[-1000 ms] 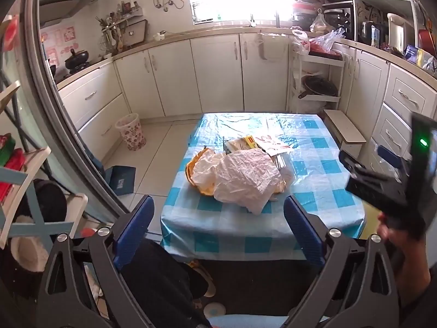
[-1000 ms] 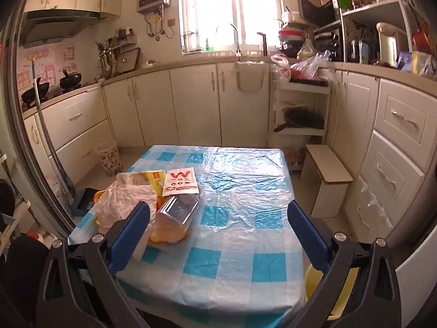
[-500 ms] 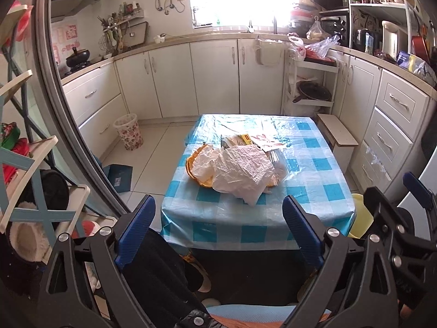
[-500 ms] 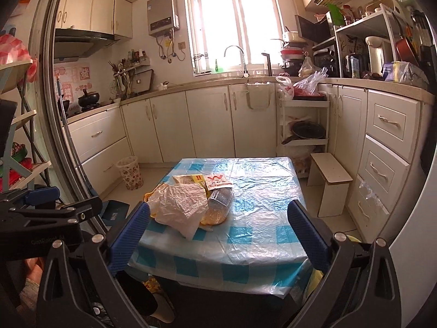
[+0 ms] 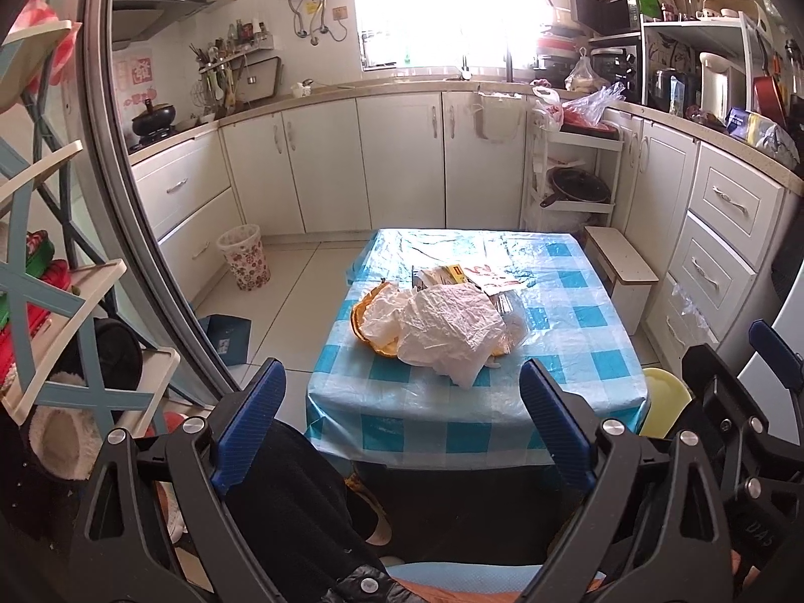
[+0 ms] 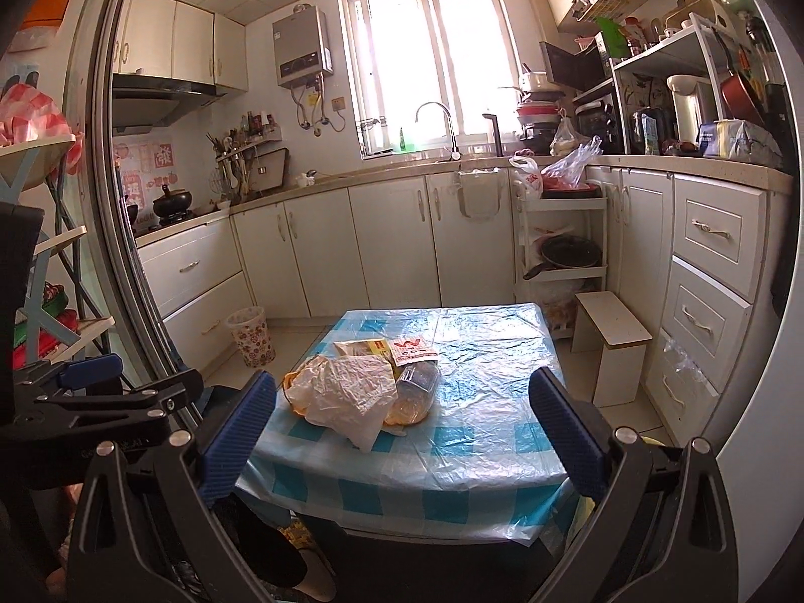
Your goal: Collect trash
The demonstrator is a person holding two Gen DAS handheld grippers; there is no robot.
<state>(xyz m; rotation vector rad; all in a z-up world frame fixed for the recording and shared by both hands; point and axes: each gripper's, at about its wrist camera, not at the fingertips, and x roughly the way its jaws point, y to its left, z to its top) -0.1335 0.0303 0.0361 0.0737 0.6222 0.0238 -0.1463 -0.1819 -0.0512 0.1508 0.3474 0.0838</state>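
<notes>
I hold both tongs back from the tabletop (image 5: 467, 427), low in the frame and well apart from the trash, so each camera takes in the whole heap before I commit. My left tongs (image 5: 402, 427) are released, fingers spread wide with nothing between them; my right tongs (image 6: 402, 432) are released and empty too, ready to straddle something bulky.

The trash sits in one pile at the middle of both frames, on the blue-checked plastic cover, towards the near left part of the tabletop. A crumpled white plastic bag (image 5: 442, 326) lies draped over an orange wrapper (image 5: 362, 321), with a clear plastic container (image 6: 419, 382) touching its right side and a yellow packet (image 6: 369, 346) and a red-and-white packet (image 6: 414, 349) just behind.

The bag is limp, so I judge it will bunch when pinched. A patterned wastebasket (image 5: 243, 256) stands on the floor at the left, beside the cabinets, probably where this goes.
</notes>
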